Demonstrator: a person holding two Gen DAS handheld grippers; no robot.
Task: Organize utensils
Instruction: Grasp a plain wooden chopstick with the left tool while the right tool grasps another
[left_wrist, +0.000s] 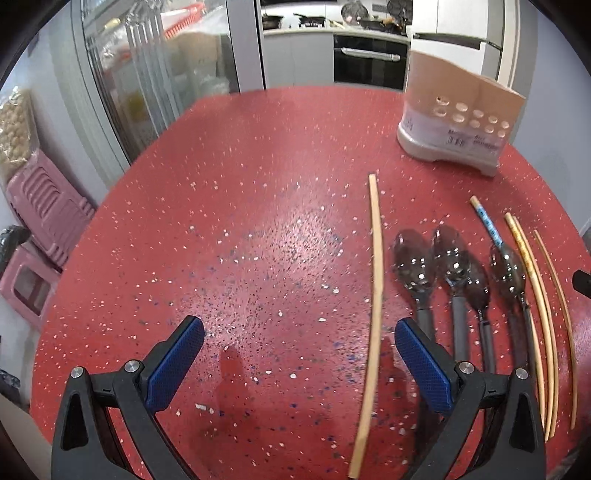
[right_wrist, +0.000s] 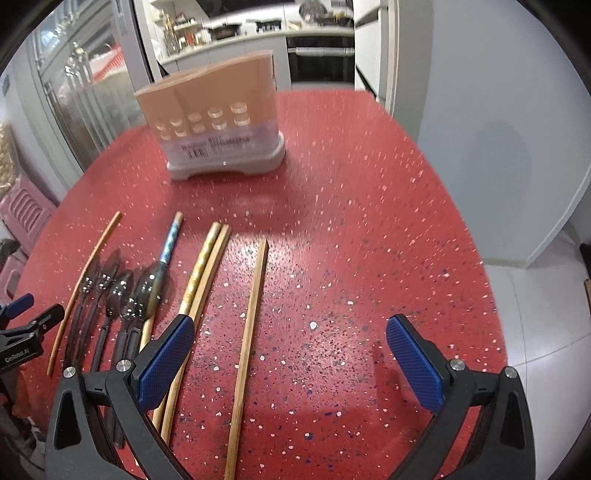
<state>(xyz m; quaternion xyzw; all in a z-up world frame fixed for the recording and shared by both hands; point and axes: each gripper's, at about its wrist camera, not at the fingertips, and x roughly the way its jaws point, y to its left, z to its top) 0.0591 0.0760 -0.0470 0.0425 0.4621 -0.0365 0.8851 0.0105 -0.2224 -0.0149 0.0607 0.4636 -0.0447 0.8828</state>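
A tan utensil holder (left_wrist: 458, 122) with round holes and a grey base stands at the back of the red speckled table (left_wrist: 258, 221); it also shows in the right wrist view (right_wrist: 218, 122). Several dark spoons (left_wrist: 450, 266) and wooden chopsticks (left_wrist: 539, 302) lie side by side. One chopstick (left_wrist: 375, 295) lies apart, between my left gripper's fingers. My left gripper (left_wrist: 299, 365) is open and empty above the table. My right gripper (right_wrist: 291, 362) is open and empty, with a single chopstick (right_wrist: 251, 332) between its fingers. A chopstick pair (right_wrist: 199, 288) and the spoons (right_wrist: 122, 295) lie to its left.
Pink plastic stools (left_wrist: 44, 221) stand on the floor left of the table. A glass-door cabinet (left_wrist: 147, 74) and a kitchen counter with an oven (left_wrist: 369, 55) are behind. A white wall (right_wrist: 498, 129) and tiled floor (right_wrist: 546, 332) lie right of the table's edge.
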